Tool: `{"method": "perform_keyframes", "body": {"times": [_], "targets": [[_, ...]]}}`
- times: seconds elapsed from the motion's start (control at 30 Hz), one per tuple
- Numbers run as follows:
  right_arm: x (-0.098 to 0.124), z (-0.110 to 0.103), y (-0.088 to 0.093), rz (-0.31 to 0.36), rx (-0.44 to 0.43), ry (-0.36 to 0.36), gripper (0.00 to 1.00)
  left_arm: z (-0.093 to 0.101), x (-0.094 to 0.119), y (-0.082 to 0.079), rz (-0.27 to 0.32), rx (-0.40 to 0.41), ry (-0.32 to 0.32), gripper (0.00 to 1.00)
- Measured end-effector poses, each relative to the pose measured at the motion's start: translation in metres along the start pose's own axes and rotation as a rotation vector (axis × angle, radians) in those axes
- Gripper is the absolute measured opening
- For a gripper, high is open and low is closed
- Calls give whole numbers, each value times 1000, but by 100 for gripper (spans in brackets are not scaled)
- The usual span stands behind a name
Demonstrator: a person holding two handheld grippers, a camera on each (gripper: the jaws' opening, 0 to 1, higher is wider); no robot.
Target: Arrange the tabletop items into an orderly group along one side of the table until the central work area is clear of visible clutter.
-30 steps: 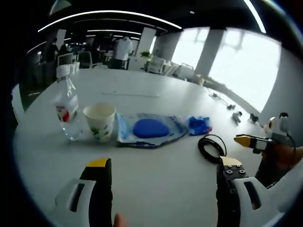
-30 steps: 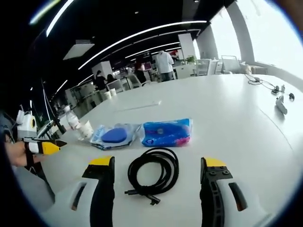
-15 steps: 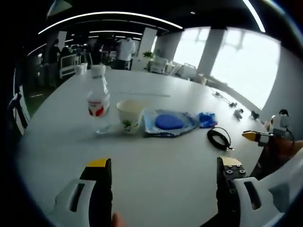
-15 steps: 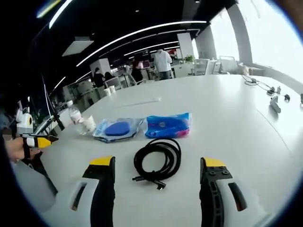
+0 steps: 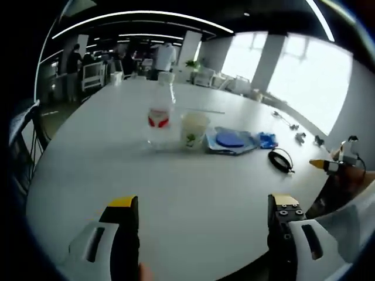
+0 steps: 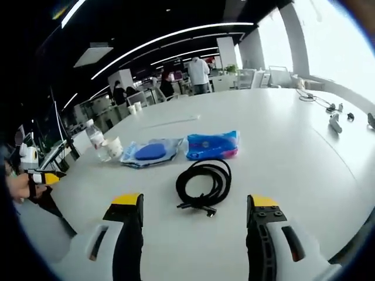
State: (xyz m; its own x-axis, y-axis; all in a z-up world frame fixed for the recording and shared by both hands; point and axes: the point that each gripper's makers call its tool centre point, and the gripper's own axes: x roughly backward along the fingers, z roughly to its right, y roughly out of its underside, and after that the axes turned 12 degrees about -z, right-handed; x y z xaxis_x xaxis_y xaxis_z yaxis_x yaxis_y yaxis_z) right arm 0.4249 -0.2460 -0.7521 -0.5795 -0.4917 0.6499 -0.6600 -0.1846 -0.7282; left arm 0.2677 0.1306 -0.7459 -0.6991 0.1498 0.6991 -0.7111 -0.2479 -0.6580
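Left gripper view looks across a white table (image 5: 117,175) at a row of items set along a line running from left to right: an upright bottle (image 5: 160,111) with a white cap and red label, a paper cup (image 5: 194,129) just beside it standing mouth up, a clear bag (image 5: 231,141) holding a blue oval lying flat, a blue packet (image 5: 267,139) at the bag's far end, and a coiled black cable (image 5: 282,160) a little apart from the packet. The left gripper (image 5: 202,240) has its yellow-tipped jaws spread wide over bare tabletop, holding nothing and touching none of the items. At the right edge the right gripper (image 5: 328,165) comes in, its yellow tip pointing left toward the row; whether it is open cannot be told from here. In the right gripper view the same row runs across the table, long axis left to right: bottle (image 6: 94,137), cup (image 6: 113,147), bag (image 6: 150,153), then the packet (image 6: 213,145) lying flat with its long side along the row. The cable (image 6: 204,181) lies in front of the packet, near it, its plug end pointing toward the camera. The right gripper's (image 6: 194,240) jaws stand wide apart, empty, with the cable ahead of them and untouched. The left gripper (image 6: 41,177) shows at the left edge, in a hand (image 6: 16,187).
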Motion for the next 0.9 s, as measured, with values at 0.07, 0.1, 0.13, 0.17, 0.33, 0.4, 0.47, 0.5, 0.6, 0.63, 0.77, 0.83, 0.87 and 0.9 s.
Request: {"method": "perform_keyframes", "body": {"times": [0.07,0.1,0.13,0.17,0.33,0.4,0.47,0.5,0.6,0.63,0.77,0.83,0.87,0.9], "targets": [[3,1,0,14,-20,6,70,-1,-1,1,1,1,10,88],[6,2,0,25,-25,12,70,0,-1,2,-6,-2,19,89],[8,3,1,30,-26,18,70,1,-1,2,-4,-5,23,89],[9,4,2,35,-28,23,70,2,-2,2,-5,-16,33,89],[18,6,7,51,-31,39,70,1,-6,3,-13,-45,45,88],[22,8,11,48,-39,48,70,1,-7,3,-20,-40,50,88],[24,7,14,45,-46,53,70,0,-7,2,-14,-30,53,88],[24,8,15,43,-48,55,70,0,-7,1,-13,-27,56,88],[23,7,18,35,-63,57,70,2,-8,0,-12,-24,67,88],[23,8,18,36,-70,59,70,2,-9,1,-15,-25,68,87],[23,5,17,35,-69,63,70,0,-12,5,-16,9,66,86],[22,3,17,34,-65,63,70,1,-12,6,-7,23,72,87],[22,3,17,33,-65,64,70,2,-12,7,-7,27,74,87],[21,4,17,33,-71,65,70,2,-12,8,-7,32,75,87]]}}
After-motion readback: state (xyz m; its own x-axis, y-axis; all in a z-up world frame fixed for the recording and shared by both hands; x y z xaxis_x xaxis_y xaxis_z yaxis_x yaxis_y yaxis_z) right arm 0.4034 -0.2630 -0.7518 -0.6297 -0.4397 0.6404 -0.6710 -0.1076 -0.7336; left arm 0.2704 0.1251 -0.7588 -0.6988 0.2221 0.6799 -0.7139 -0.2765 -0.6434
